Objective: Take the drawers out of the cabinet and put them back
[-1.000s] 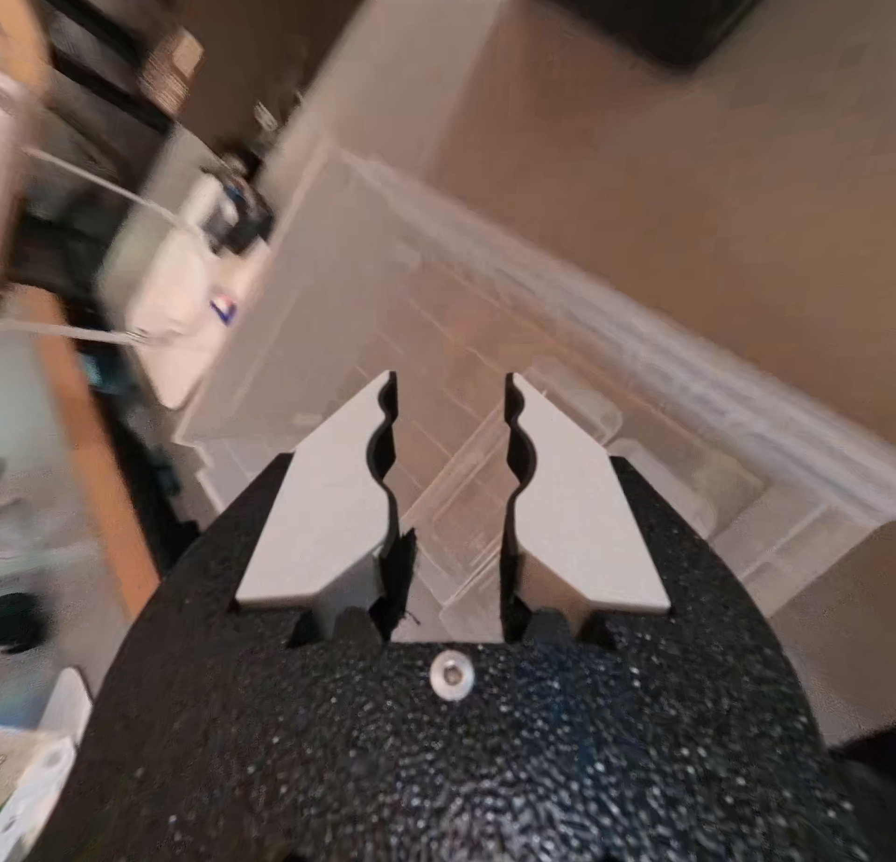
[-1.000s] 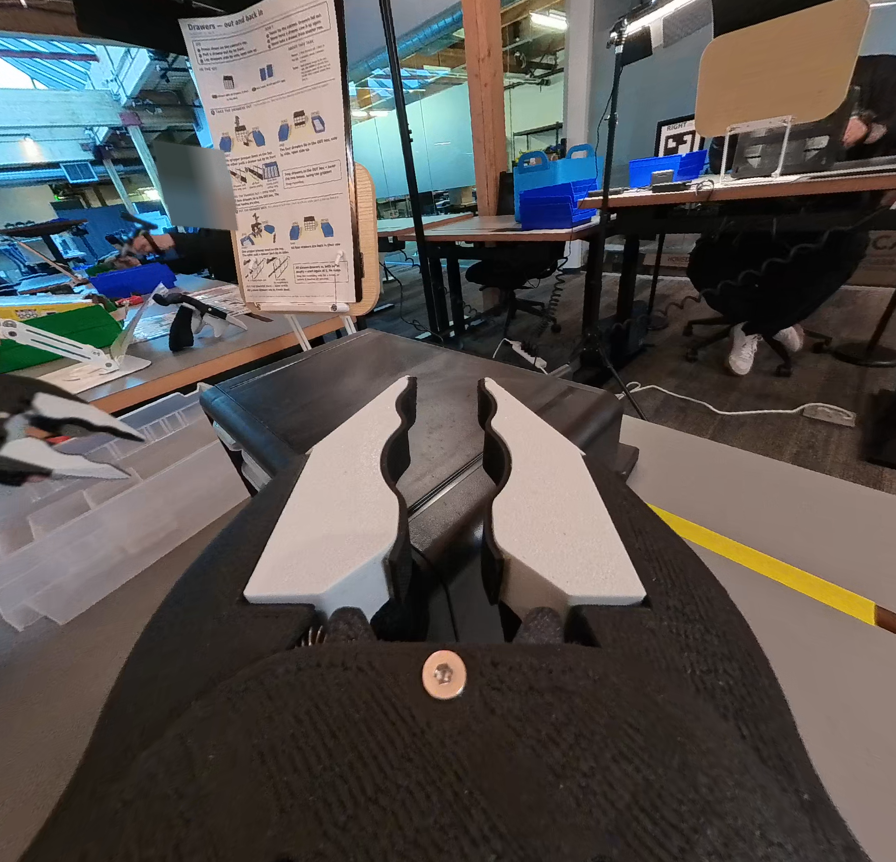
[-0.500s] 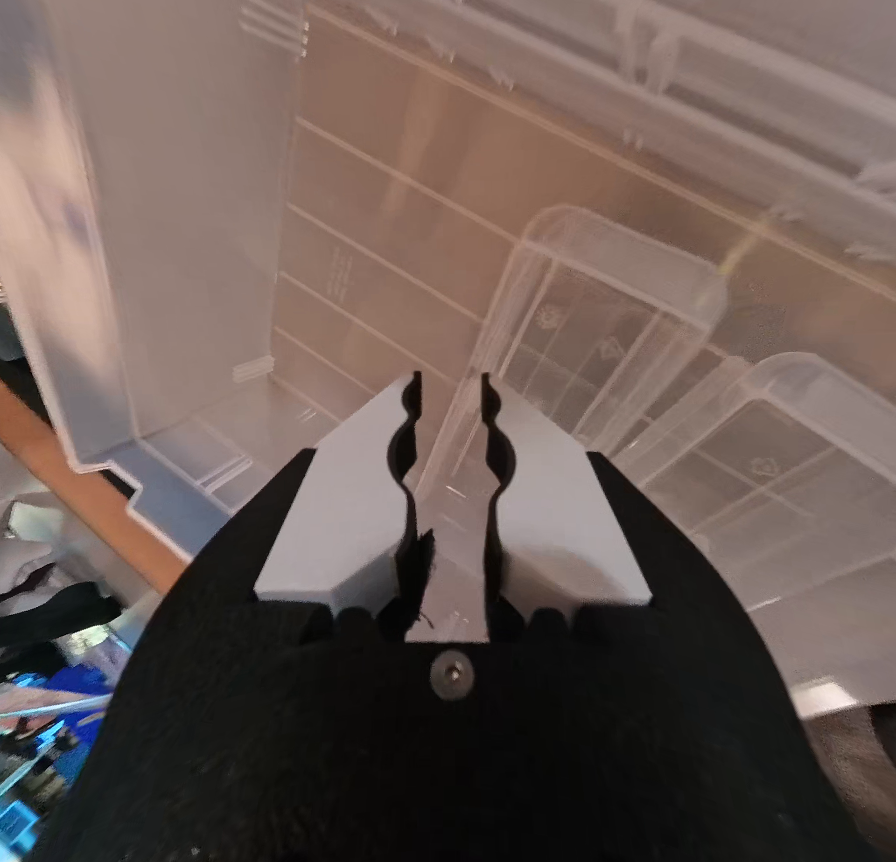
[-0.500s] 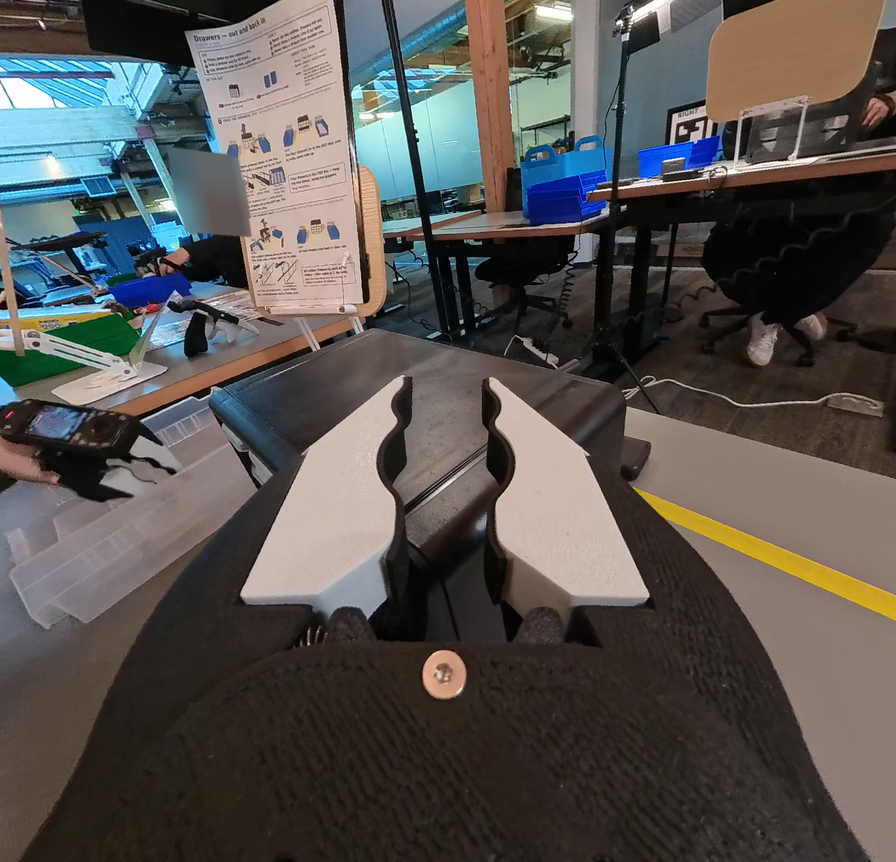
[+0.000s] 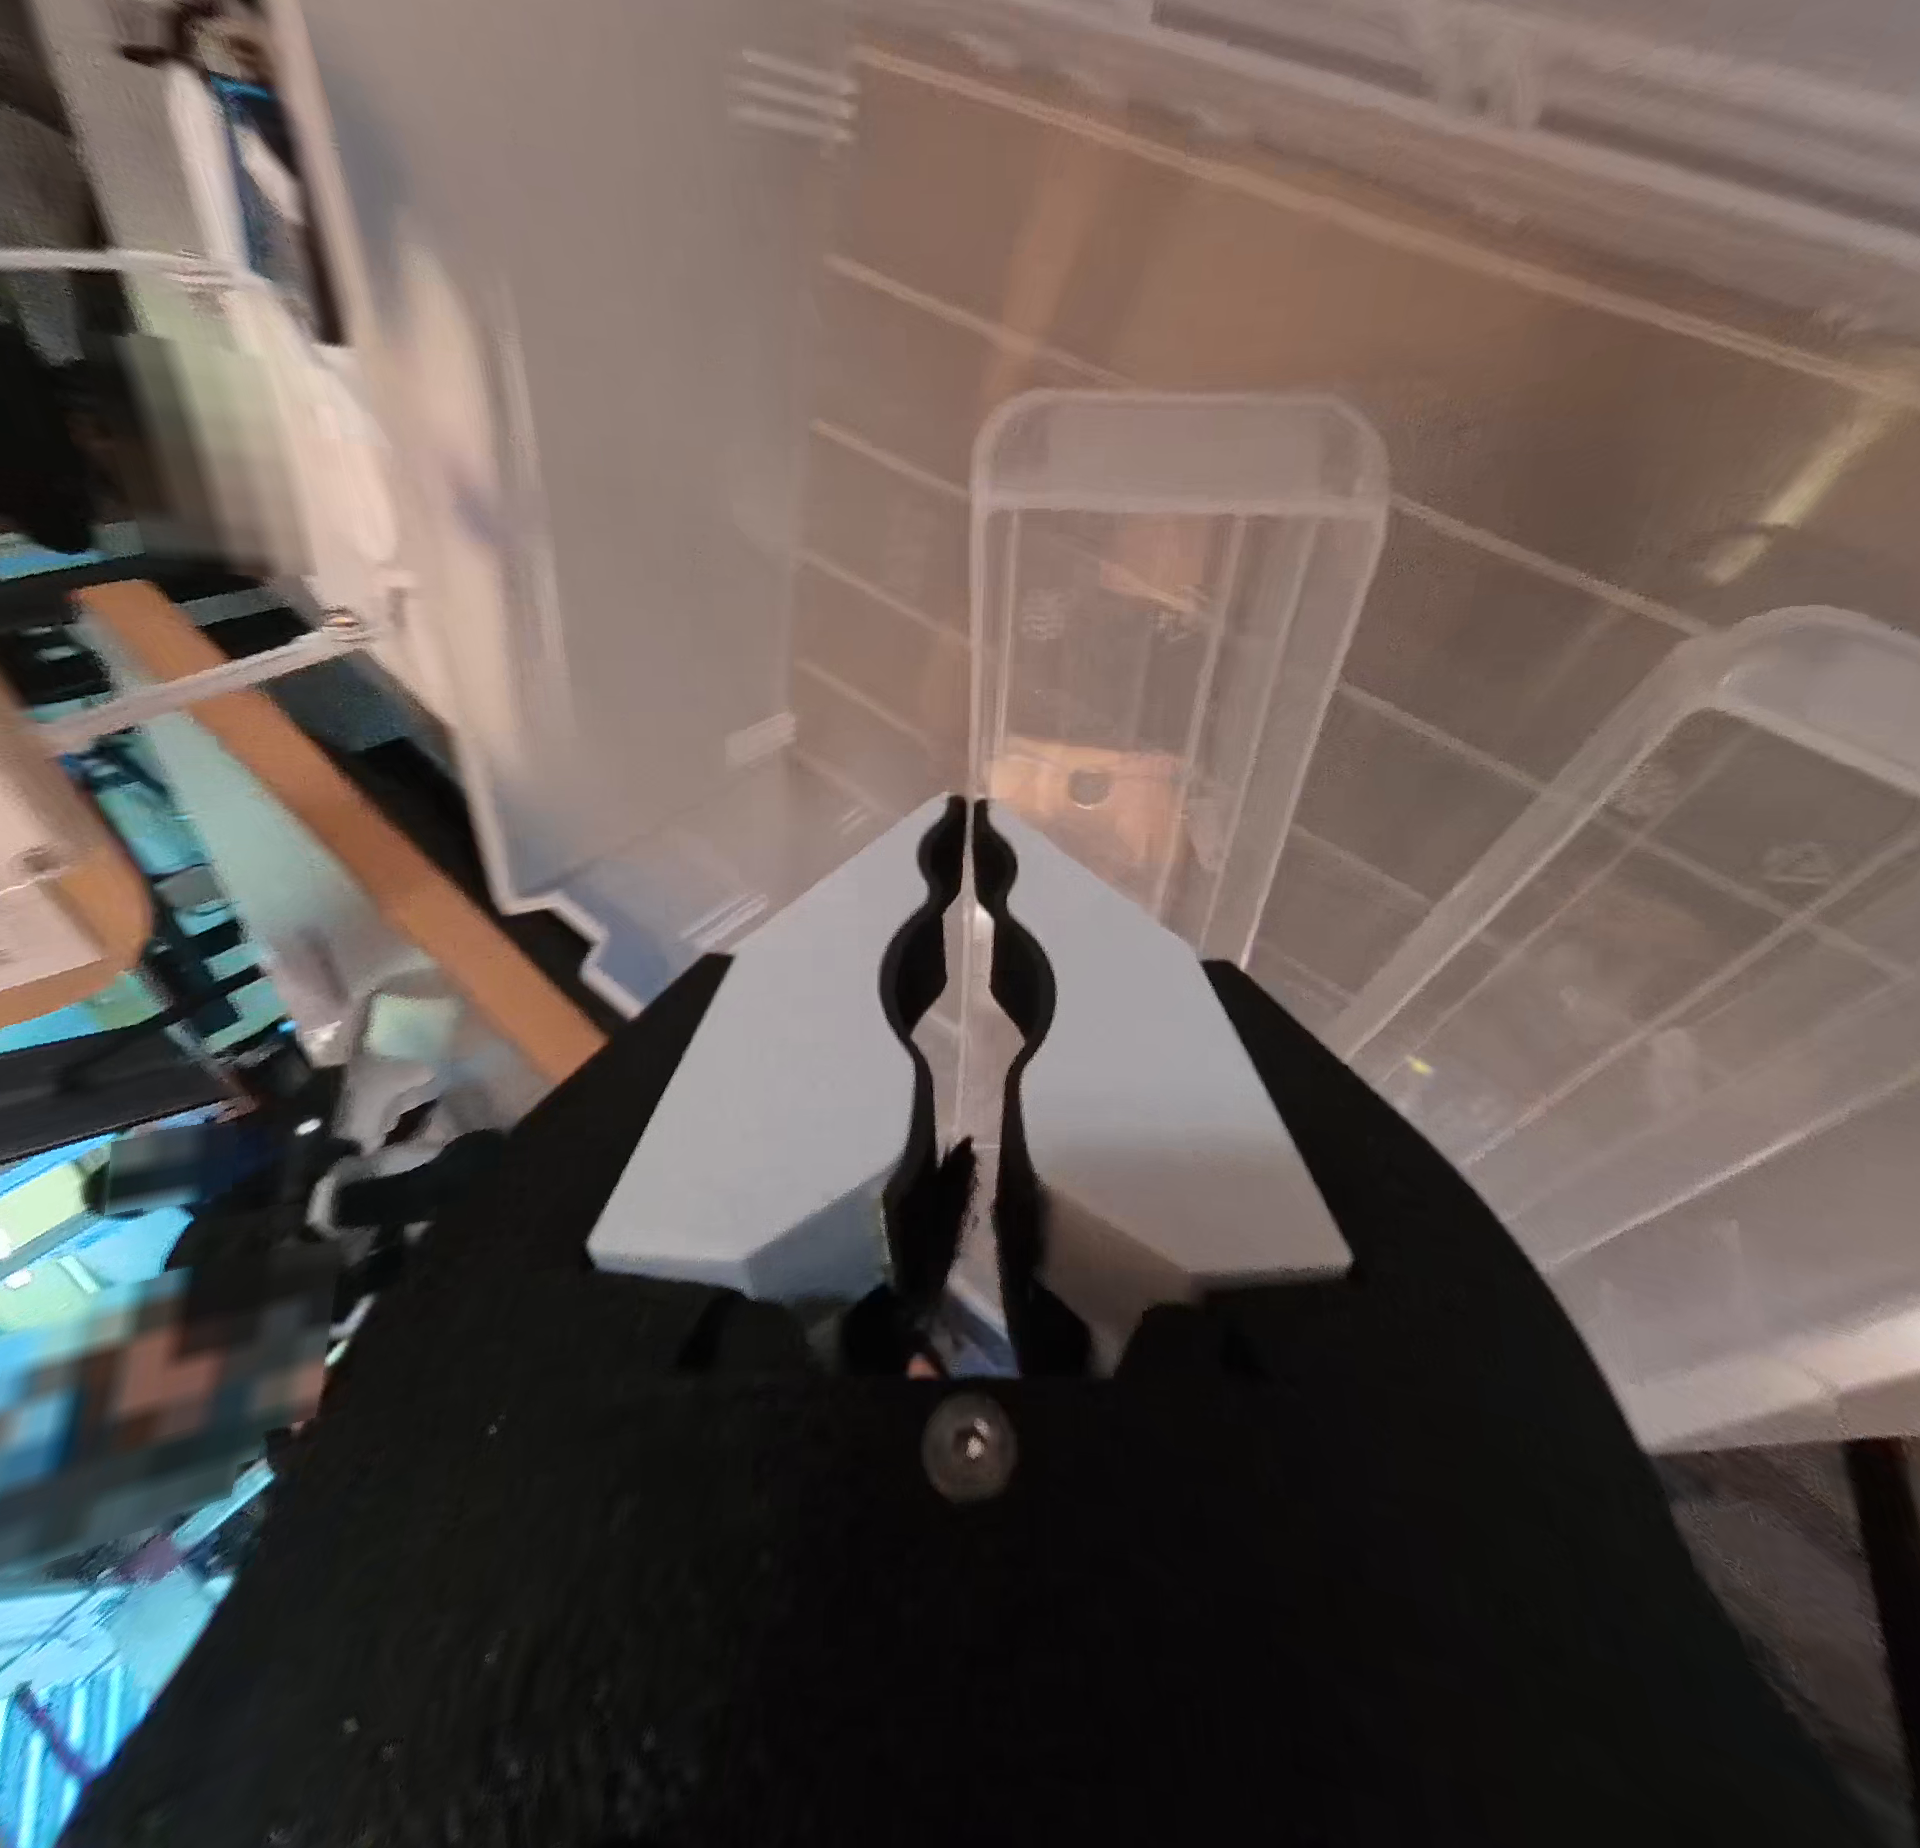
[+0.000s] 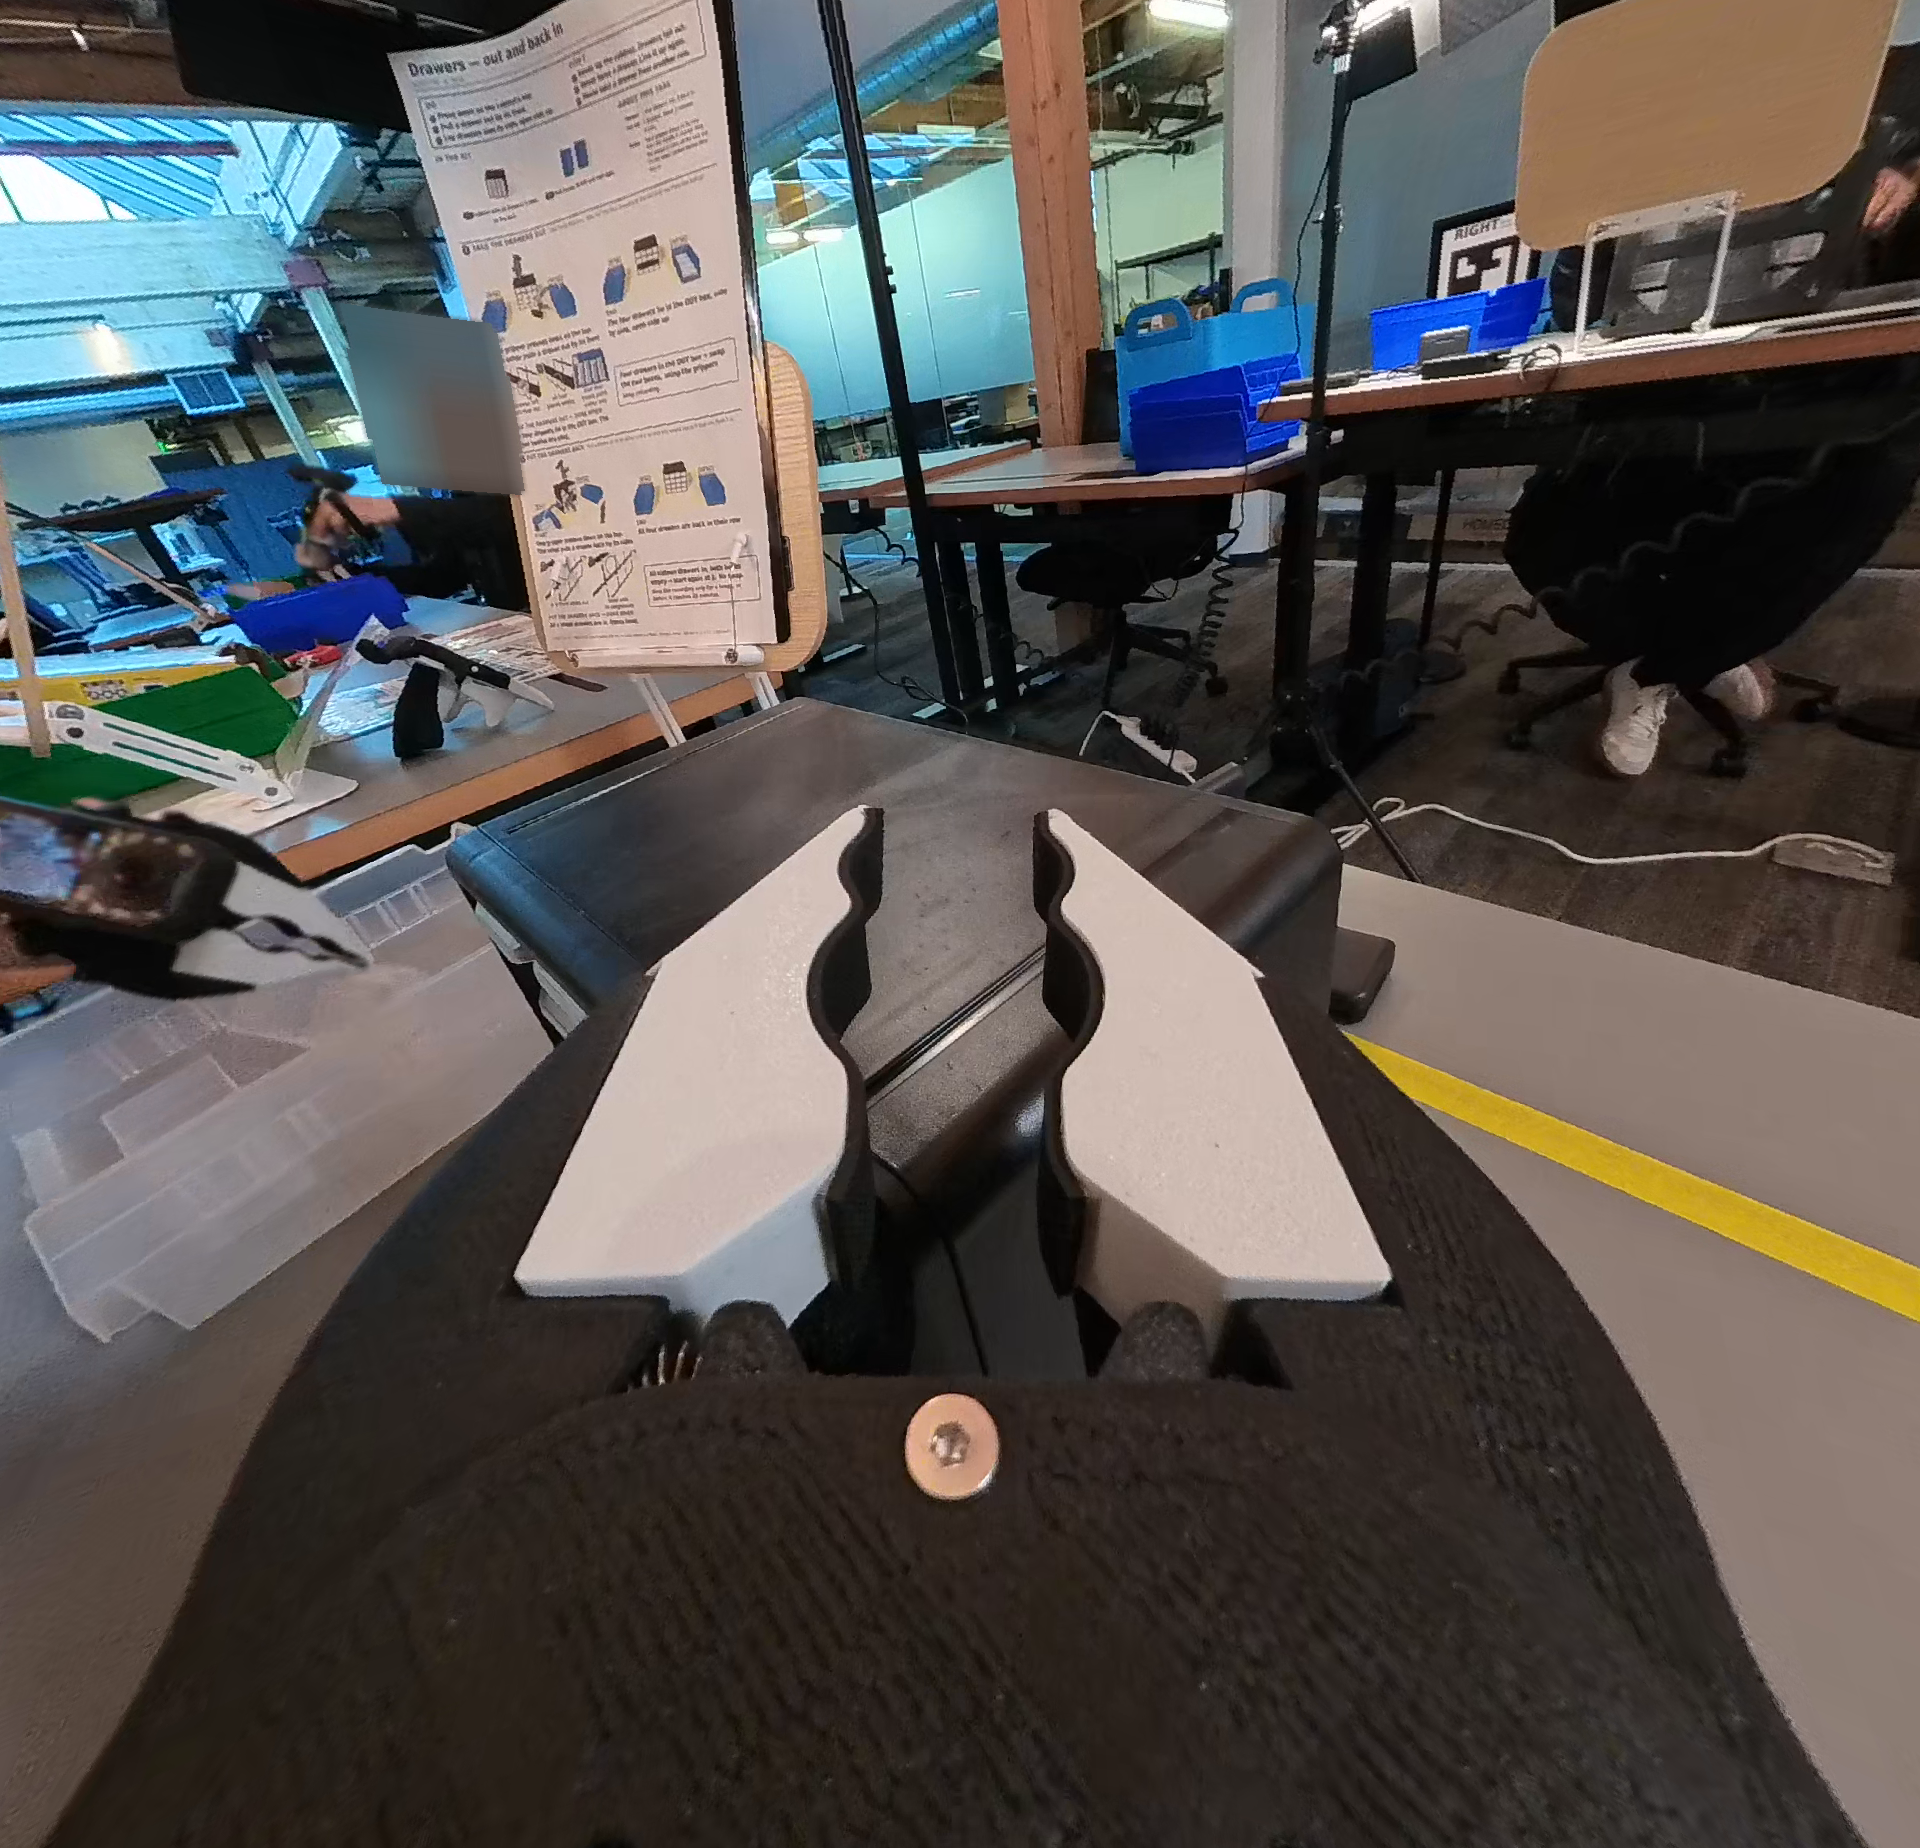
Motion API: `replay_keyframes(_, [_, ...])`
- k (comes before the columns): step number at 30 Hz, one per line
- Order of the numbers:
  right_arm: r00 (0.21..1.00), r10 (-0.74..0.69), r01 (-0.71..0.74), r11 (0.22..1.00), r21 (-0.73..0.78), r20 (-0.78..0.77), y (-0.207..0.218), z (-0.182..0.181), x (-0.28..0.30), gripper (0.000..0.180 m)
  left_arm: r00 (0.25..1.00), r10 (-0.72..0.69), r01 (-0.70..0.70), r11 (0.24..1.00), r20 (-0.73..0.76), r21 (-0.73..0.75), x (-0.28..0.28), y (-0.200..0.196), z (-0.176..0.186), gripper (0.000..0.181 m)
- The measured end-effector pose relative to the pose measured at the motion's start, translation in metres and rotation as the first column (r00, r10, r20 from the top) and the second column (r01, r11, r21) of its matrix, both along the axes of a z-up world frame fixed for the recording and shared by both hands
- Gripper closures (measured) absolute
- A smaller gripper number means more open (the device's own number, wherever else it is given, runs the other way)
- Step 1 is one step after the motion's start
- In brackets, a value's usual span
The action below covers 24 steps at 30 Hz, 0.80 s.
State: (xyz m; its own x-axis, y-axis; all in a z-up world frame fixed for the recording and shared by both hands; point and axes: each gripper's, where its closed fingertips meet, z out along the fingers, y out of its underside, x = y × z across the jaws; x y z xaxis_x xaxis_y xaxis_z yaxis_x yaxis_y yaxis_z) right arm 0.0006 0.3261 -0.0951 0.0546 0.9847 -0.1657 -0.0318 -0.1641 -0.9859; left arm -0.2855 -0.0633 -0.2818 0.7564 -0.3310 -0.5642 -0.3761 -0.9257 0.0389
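Since the earlier frames, the left claw [image 5: 966, 811] has narrowed from a clear gap to a near-closed pinch, and it now grips the thin side wall of a clear drawer [image 5: 1174, 593] between its grey pads. The view has also swung from the bench edge into a large clear bin [image 5: 644, 344] that holds the removed drawers. This suggests the return phase of the task: a drawer is secured and appears ready to be lifted toward the cabinet. The right claw [image 6: 956, 842] shows little change; it rests on top of the dark cabinet [image 6: 727, 842] with its fingers apart and nothing between them, probably bracing the cabinet. The gripped drawer is transparent plastic with rounded corners and a thin rim, empty. A second clear drawer [image 5: 1662, 967] lies just beside it on the right. In the right wrist view the bin sits on the bench [image 6: 1662, 1019], left of the cabinet.
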Motion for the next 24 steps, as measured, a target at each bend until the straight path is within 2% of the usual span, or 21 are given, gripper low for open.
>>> replay_keyframes(4, [1.000, -0.001, 0.001, 1.000, -0.001, 0.000, 0.000, 0.000, 0.000, 0.152, 0.993, -0.074, 0.085, 0.989, -0.096, 0.122, 0.017, 0.027, 0.057, 0.181])
replay_keyframes(7, [1.000, -0.009, 0.009, 1.000, -0.001, 0.002, 0.001, 0.000, 0.000, 0.151, 0.971, -0.229, 0.238, 0.955, -0.072, 0.179, 0.061, 0.058, 0.090, 0.181])
replay_keyframes(10, [1.000, -0.016, 0.016, 1.000, 0.006, 0.007, 0.001, 0.000, 0.000, 0.151, 0.910, -0.413, 0.397, 0.890, 0.028, 0.223, 0.124, 0.092, 0.108, 0.181])
replay_keyframes(12, [1.000, -0.015, 0.015, 1.000, 0.005, 0.007, 0.001, 0.000, 0.000, 0.151, 0.854, -0.519, 0.505, 0.843, 0.033, 0.188, 0.159, 0.111, 0.112, 0.181])
replay_keyframes(14, [1.000, -0.012, 0.012, 1.000, 0.000, 0.005, 0.001, 0.000, 0.000, 0.151, 0.783, -0.621, 0.611, 0.779, 0.043, 0.138, 0.193, 0.131, 0.103, 0.181])
replay_keyframes(19, [1.000, -0.007, 0.007, 1.000, 0.002, 0.006, 0.000, 0.000, 0.000, 0.151, 0.522, -0.828, 0.834, 0.546, 0.206, 0.076, 0.285, 0.158, 0.045, 0.181])
replay_keyframes(21, [1.000, -0.009, 0.009, 1.000, 0.009, 0.010, 0.000, -0.001, 0.000, 0.152, 0.452, -0.858, 0.872, 0.483, 0.245, 0.083, 0.311, 0.168, 0.022, 0.181])
replay_keyframes(24, [1.000, -0.014, 0.013, 1.000, 0.015, 0.014, 0.000, -0.001, 0.001, 0.152, 0.384, -0.876, 0.906, 0.418, 0.292, 0.061, 0.336, 0.177, -0.009, 0.181])
